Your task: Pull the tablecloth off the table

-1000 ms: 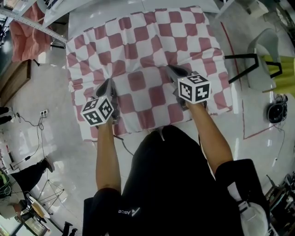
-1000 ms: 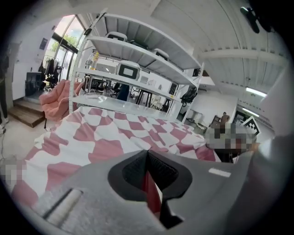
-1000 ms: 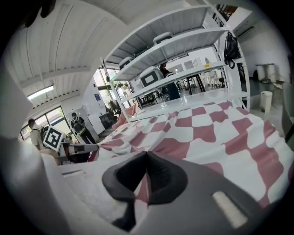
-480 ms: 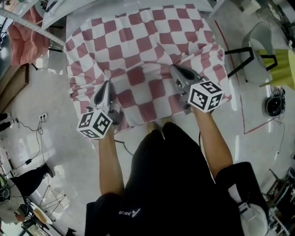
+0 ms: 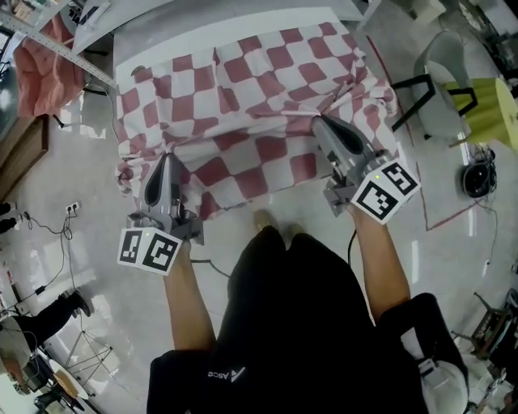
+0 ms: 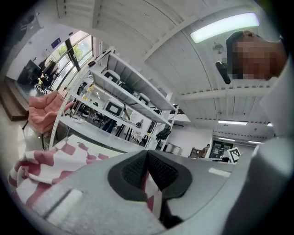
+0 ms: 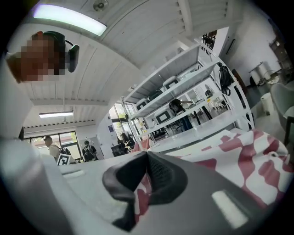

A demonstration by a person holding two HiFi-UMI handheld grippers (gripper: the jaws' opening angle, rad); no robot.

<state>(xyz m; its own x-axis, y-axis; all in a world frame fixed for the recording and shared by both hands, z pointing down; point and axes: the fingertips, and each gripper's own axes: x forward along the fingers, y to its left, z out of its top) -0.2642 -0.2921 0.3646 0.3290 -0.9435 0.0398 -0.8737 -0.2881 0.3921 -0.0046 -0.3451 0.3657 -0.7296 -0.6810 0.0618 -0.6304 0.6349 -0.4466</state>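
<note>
A big bright room with a shiny white floor (image 5: pixel 57 154). In the middle, a white table (image 5: pixel 243 24), seen from above in the head view.

Left claw (image 5: pixel 167 158): shut tight on a pinch of the cloth (image 5: pixel 259 81), red and white squares squeezed flat between the dark pads (image 6: pixel 131 172). Right claw (image 5: pixel 320 123): the same, clamped on its own pinch of cloth. Nothing else in either one.

Out from the claws, cloth bunched into folds at each pinch, then spread away over the table. Hanging down over the near edge and both sides. A bare white strip of table top along the far edge.

Looks like the middle of the pull. Straight ahead of both claws, away from the body: the cloth. Long way, by the look of it, left to right. So the next move: back toward the body, both claws together. Right claw a bit further in over the table, left claw nearer the body. Best to keep them even, to stop a crooked slide.

Head view: gives the whole cloth and the bare strip, but not the pads. Claw views: give the pads biting the cloth up close, plus shelves (image 6: pixel 124 92) and ceiling lights behind, but no sign of the far edge of the table.
</note>
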